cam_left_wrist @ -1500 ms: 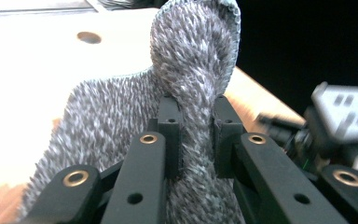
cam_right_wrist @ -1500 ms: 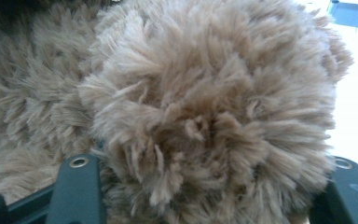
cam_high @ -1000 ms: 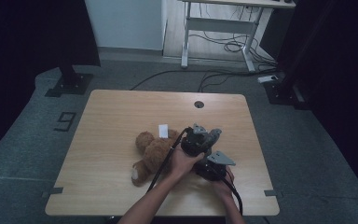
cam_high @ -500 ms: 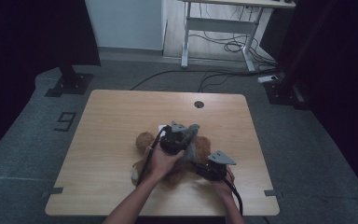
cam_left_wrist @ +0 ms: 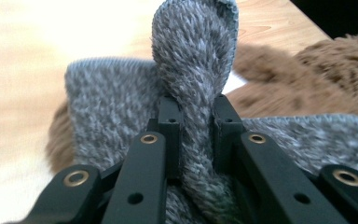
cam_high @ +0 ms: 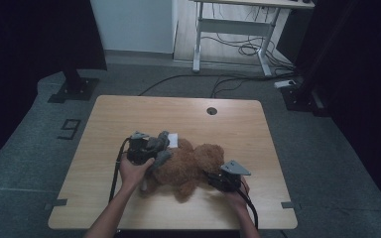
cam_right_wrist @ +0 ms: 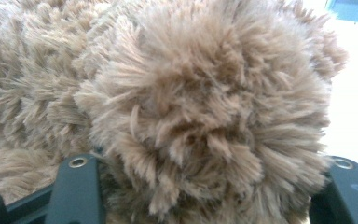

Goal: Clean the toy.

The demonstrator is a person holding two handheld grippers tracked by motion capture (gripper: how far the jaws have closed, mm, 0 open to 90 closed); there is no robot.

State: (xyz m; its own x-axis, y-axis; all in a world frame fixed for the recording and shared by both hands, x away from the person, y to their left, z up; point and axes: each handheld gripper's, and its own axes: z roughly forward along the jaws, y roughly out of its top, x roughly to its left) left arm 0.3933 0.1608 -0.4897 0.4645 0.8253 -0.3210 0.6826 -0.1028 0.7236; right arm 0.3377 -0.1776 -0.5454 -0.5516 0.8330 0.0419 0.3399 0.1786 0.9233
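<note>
A: On the desk's near half, item one: teddy bear [cam_high: 191,166], brown plush, lying flat, centred a little toward the right edge.

B: Item two?

A: Grey knitted garment [cam_left_wrist: 193,79], small, a fold of it pinched between the closed jaws of the left gripper [cam_high: 151,148]. Its loose part lies over the bear's end nearer the left edge.

B: Change since a second ago?

A: Left gripper and cloth have moved from over the bear's right-hand part, close beside the right gripper, across to the bear's left-hand end. The bear has kept its place. Judged: the cloth is being drawn along the body, so dressing or undressing is under way, not finished.

B: Item three?

A: Right gripper [cam_high: 224,179], near the desk's front edge toward the right corner. Jaws stand partly closed on either side of a rounded plush part [cam_right_wrist: 205,121] of the bear, fur packed between them; it grips the bear and pins it.

B: Lie of the bear?

A: Long axis runs roughly along the front edge, left to right. Which end is the head I cannot tell. A white tag [cam_high: 172,140] lies just beyond it, toward the far edge.
</note>
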